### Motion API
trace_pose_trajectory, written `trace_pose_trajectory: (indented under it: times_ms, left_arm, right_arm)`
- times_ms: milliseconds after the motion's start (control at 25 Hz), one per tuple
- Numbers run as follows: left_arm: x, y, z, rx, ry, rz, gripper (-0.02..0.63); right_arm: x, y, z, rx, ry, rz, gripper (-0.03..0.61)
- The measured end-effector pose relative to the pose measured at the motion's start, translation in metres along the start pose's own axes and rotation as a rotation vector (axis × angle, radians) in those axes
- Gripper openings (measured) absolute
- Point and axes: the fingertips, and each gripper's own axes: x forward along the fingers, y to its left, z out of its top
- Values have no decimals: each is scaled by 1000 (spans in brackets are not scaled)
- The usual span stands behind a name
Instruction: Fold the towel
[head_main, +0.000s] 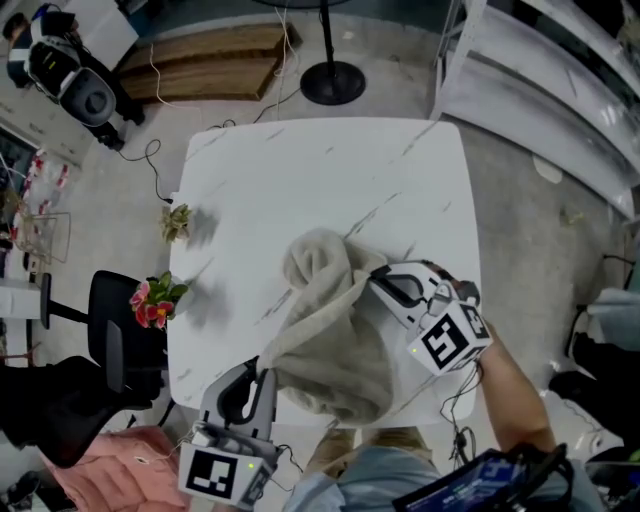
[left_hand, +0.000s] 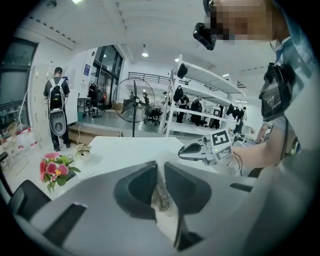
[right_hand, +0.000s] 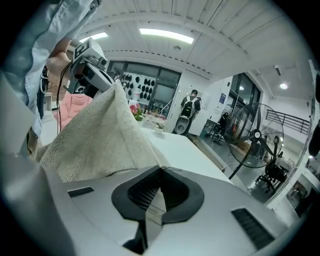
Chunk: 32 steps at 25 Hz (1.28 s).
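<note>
Towel sits at the near half of the tabletop, gathered between both tongs.

Tabletop: square with rounded corners. The surface is smooth and white, with thin grey marble-like streaks.

Towel: cream-beige and thick, with a fuzzy looped pile. It is not flat. A rounded, bunched lump sits toward the middle of the tabletop, and a broad sagging sheet runs from there to the near edge. In the right gripper view the cloth rises in a tent-like slope toward the other tongs.

Left tongs: grey moulded body with black pads and a cube with square markers at the rear. It stands at the near-left corner of the towel. In the left gripper view the tongs are nearly closed, with a fold of the pile fabric pinched between the pads.

Right tongs: same build. It meets the towel's right edge, just beside the bunched lump. In the right gripper view the tongs are pressed together on a thin edge of the cloth, which spreads away from the tips.

Small items, well apart from the towel at the tabletop's left edge: a pink-flowered plant and a smaller pale dried sprig.
</note>
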Motion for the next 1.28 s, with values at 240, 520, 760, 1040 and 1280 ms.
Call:
trace_pose_trajectory:
  times_ms: [240, 520, 760, 1040, 1280]
  left_arm:
    - [-15, 13, 14, 45, -39, 44, 46]
    - [-35, 25, 45, 85, -97, 90, 48]
    - [-62, 31, 82, 145, -168, 102, 49]
    - [-93, 39, 132, 205, -278, 116, 49]
    - [-120, 35, 154, 268, -349, 88, 51]
  right_arm:
    - [-20, -18, 39, 11, -47, -74, 15]
    - [-54, -44, 99, 15, -108, -182, 15]
    - [-85, -57, 160, -10, -164, -269, 15]
    - [-123, -66, 220, -88, -207, -379, 15]
    - [-154, -60, 260, -147, -234, -486, 15]
